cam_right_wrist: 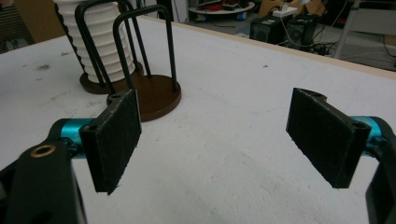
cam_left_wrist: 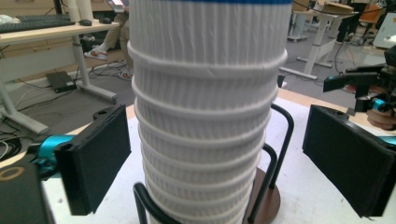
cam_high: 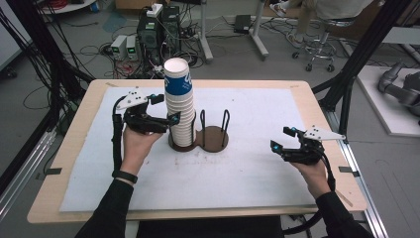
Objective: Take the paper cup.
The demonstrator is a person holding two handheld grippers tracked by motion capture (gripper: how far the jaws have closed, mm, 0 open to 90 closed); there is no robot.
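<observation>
Straddling the cup stack, left hand-held gripper gapes (pads apart).

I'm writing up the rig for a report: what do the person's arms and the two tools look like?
Both forearms wear black sleeves; a black band sits on the left wrist. The left tool and right tool are black with teal accents, flat black padded jaws, a grey three-cornered plate on top and a black trailing cable.

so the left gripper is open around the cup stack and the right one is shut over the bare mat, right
Not quite: the right gripper is open too, its fingers wide apart in the right gripper view. The left gripper is open around the cup stack.
</observation>
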